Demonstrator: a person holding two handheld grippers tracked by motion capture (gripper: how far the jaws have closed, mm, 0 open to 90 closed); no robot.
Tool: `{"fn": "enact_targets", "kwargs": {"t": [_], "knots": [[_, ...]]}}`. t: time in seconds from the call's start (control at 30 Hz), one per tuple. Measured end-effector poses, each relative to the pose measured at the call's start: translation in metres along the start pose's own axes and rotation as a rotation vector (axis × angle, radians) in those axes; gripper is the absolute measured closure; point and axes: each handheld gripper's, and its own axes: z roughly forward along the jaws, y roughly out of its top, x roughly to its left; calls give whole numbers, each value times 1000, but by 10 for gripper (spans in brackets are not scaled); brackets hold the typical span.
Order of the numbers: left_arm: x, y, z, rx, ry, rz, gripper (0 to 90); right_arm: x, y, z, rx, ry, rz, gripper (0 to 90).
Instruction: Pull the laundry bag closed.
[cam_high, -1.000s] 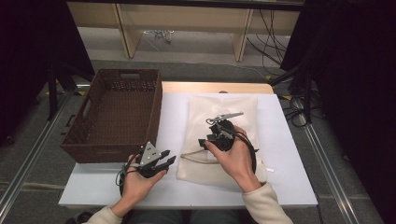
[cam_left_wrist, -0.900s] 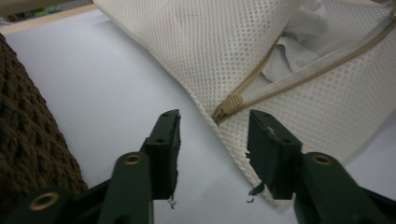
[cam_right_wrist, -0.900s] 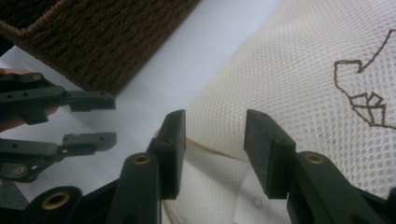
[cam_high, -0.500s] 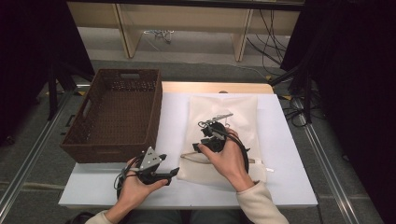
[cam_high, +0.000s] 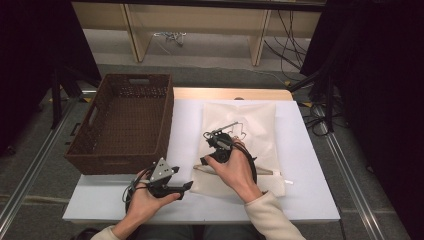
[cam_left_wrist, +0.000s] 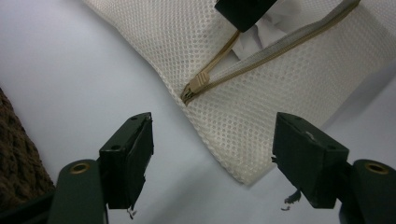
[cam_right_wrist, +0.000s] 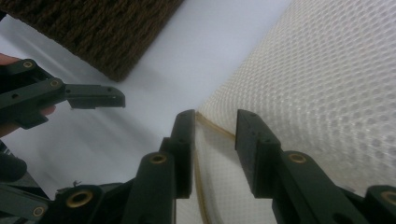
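Item: mesh laundry bag, cream, zippered. It is laid flat on the white table, right of centre, its zipper edge lying toward 6 o'clock. The zipper is seen partly undone in the left gripper view, with the tan slider near the bag's corner and a gap of white lining shown past it.

Item: left gripper. It is held at 7 o'clock of the bag, just off its corner. The jaws are spread wide after having just been opening; nothing is between them, and the bag's corner lies ahead of them on the table.

Item: right gripper. It is set down on the bag's near left edge. The jaws have just been closing and stand narrow; a fold of mesh and the tan seam are seen between the pads, but firm contact cannot be told.

Item: wicker basket, dark brown, at 10 o'clock of the bag, apart from it.

Risks, as judged: only one mesh layer may be caught by the right gripper, so the fold could slip out when pulled. The slider is small and flat, so it may be missed by the wide left jaws, or the mesh snagged instead. The light bag could be dragged across the table if it is not pinned.
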Motion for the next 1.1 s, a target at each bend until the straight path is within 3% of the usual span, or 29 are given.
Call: {"fn": "enact_targets", "kwargs": {"t": [0.1,0.23,0.27,0.33,0.63,0.67,0.73,0.83,1.03,1.1], "knots": [[0,1,1,-4,-13,-15,292,2,2,4,14,10,9,713],[2,1,0,9,-12,2,293,5,4,8,30,12,22,714],[0,0,2,-2,-23,-37,293,3,5,10,34,14,5,714],[2,0,2,2,-13,-10,293,5,6,12,45,13,25,715],[3,0,4,17,-12,-5,291,9,9,25,92,44,17,743],[1,-1,4,9,-17,-39,291,9,9,26,96,39,18,746],[0,-1,5,5,-18,-43,291,11,9,29,109,28,32,756],[2,-1,4,23,-9,-22,290,11,9,34,123,41,33,765],[1,-1,5,15,-24,-37,288,10,11,40,131,31,58,783],[2,-1,5,15,-22,-13,288,9,11,42,133,31,64,790]]}}
